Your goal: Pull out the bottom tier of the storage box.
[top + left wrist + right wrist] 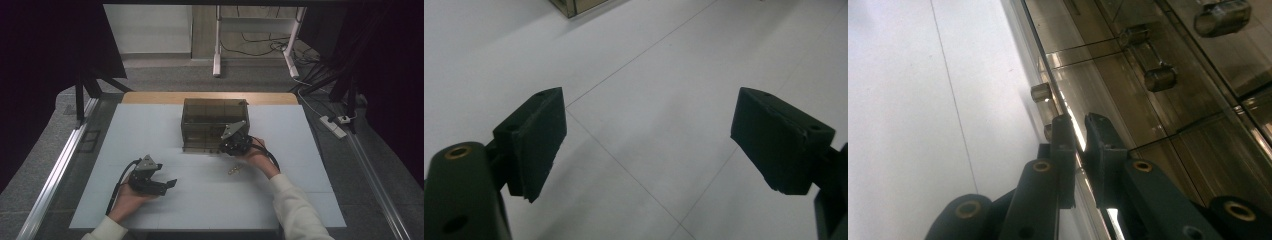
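While the left gripper point(167, 184) rests low on the white table point(150, 130) near the person's side, the right gripper point(235, 145) is pressed up against the front of a smoky see-through drawer box point(215, 117). That box stands at the middle of the table toward its far edge, its long axis running across the table from left to right and its drawer fronts facing the person. In the right gripper view the two black jaws stand close together, pinched on the thin clear edge of a drawer front point(1079, 150) at the box's lower right; whether they truly squeeze it or only straddle it is hard to tell, though the gap is very narrow. Small round metal knobs point(1040, 92) stick out from the drawer fronts just beyond the jaw tips, and more knobs point(1159, 79) show farther along the clear panels.

The left gripper is held in the left hand point(127, 200), well apart from the box, its jaws pointing to the right across the table. In the left gripper view its jaws stand wide apart with nothing between them, just bare white table with thin seam lines; a corner of the box point(574, 6) peeks in at the top.

A small pale object point(233, 170) lies on the table just in front of the box, near the right hand point(257, 157); it is too small to make out.
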### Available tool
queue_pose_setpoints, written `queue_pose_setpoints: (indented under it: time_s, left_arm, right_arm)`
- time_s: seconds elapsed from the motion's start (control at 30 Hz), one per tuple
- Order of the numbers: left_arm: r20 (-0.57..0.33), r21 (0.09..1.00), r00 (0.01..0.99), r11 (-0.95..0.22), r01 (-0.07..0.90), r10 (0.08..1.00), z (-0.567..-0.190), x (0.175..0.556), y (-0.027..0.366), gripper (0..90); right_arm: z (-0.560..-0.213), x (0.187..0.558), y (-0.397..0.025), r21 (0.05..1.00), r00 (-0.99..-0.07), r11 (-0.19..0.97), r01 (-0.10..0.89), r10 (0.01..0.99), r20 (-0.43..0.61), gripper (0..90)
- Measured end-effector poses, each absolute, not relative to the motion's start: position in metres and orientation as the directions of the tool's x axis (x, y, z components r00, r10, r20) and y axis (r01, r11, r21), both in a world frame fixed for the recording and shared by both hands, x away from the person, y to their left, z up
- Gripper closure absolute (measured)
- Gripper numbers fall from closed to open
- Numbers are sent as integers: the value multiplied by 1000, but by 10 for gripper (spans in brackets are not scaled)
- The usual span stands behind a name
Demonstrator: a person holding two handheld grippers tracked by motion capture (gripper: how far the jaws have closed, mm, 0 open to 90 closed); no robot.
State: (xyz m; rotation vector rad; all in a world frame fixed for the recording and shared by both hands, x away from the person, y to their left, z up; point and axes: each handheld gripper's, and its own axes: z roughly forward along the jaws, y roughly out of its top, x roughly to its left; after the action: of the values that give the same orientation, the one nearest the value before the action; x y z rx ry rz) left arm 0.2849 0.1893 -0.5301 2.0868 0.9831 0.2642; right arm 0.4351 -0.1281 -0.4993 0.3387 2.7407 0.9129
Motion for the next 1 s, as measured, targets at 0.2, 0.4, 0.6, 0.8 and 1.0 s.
queue_pose_setpoints:
  time_s: [0.2,0.4,0.6,0.8,1.0]
  left_arm:
    - [-137,739,676,-380,557,724,-530,285,190,154]
    - [-137,739,675,-379,557,724,-530,285,190,154]
    - [-137,738,676,-380,557,724,-530,285,190,155]
    - [-138,737,676,-380,558,724,-530,285,190,155]
    - [-139,736,675,-381,560,725,-530,285,190,154]
  right_arm:
    - [-499,435,-128,606,-950,783,141,278,-139,823]
    - [-499,433,-128,596,-953,790,141,272,-136,825]
    - [-498,432,-127,592,-956,795,136,261,-132,828]
    - [-498,430,-126,585,-956,800,132,258,-138,831]
    - [-498,429,-127,586,-959,800,127,250,-135,835]
